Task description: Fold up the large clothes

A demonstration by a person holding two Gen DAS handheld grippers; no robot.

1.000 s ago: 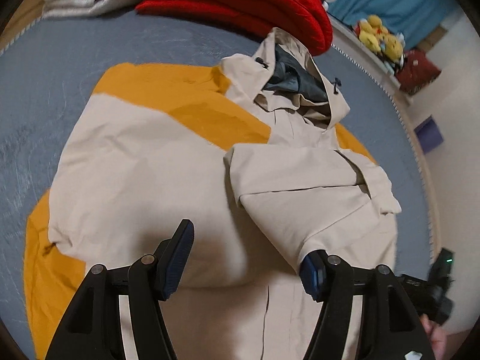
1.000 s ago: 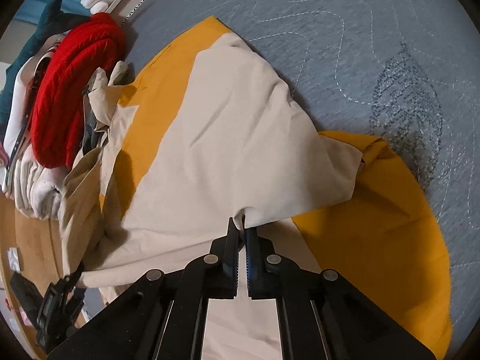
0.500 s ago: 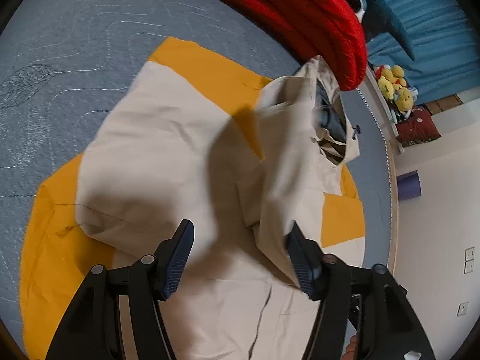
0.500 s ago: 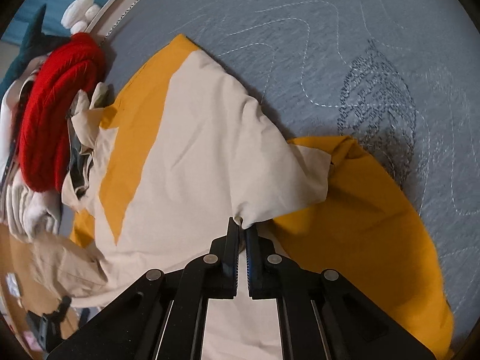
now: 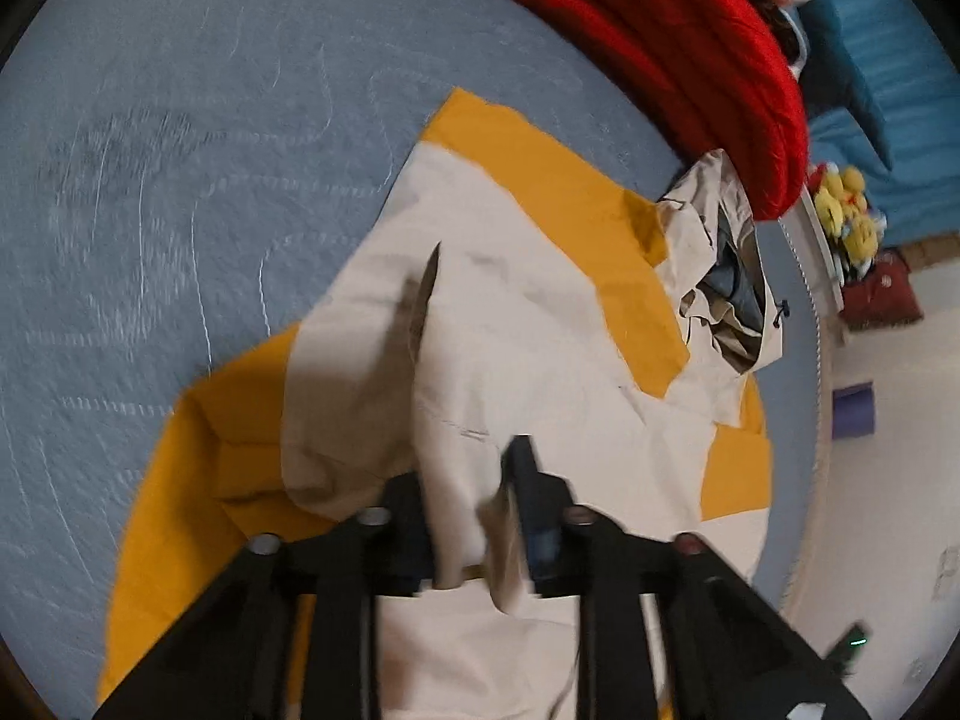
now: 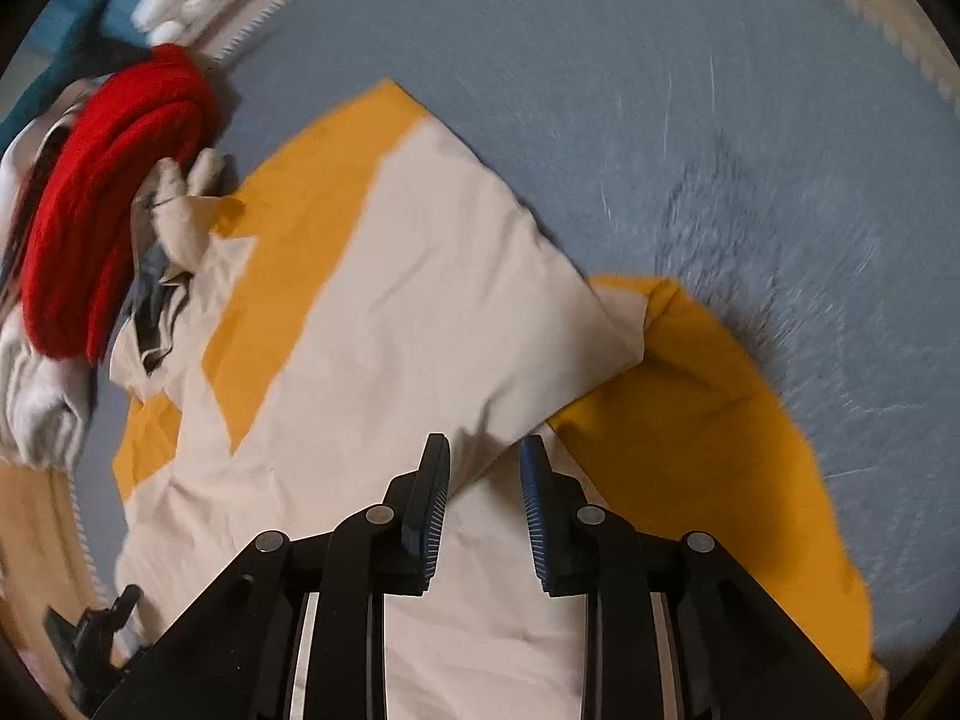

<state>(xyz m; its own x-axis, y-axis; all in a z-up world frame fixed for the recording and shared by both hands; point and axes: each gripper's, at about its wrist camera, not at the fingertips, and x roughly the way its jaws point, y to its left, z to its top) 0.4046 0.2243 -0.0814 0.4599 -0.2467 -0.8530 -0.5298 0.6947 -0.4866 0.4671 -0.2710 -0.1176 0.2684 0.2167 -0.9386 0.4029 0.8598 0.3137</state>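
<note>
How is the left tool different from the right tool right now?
The left tool has been closing and pinches a bunch of the beige jacket's cloth; the right tool has been opening and grips nothing. The left tool's jaws stand narrow, the right tool's wider. Both are black with blue pads, pointing down at the jacket.

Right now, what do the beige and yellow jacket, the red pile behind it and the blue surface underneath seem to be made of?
Jacket: thin woven cloth, matte, perhaps cotton or nylon blend; it creases sharply and lies flat.
Red pile: thick ribbed knit, probably wool or acrylic; it shows soft rounded ridges.
Blue surface: quilted fabric with pale stitched wavy lines, matte; fibre cannot be told.
</note>
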